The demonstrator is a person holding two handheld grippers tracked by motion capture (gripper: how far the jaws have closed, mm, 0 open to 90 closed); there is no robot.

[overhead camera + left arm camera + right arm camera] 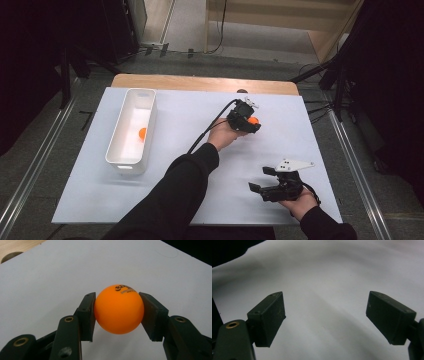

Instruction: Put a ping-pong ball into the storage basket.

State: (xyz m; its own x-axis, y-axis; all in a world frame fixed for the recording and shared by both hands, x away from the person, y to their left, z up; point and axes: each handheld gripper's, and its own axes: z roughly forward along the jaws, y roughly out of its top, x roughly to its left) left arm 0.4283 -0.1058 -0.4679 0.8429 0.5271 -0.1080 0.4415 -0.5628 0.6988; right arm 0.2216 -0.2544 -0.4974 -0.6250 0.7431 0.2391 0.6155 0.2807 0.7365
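The left tool (117, 312) grips an orange ball (119, 309) between both jaws, mid-counter (190, 125), right of a white bin (122, 145) holding another ball (142, 133). The right tool (325, 315) rests wide open, near the counter's front edge.

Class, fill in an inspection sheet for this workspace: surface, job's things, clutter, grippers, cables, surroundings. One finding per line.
Surface: white sheet over a wooden table.
Job's things: orange ball clamped between the jaws; second orange ball inside the white bin.
Clutter: nothing seen.
Grippers: left gripper shut on the ball; right gripper open, empty, low over the sheet.
Cables: black cable trails from the left gripper.
Surroundings: grey floor, dark stands, floor wires.
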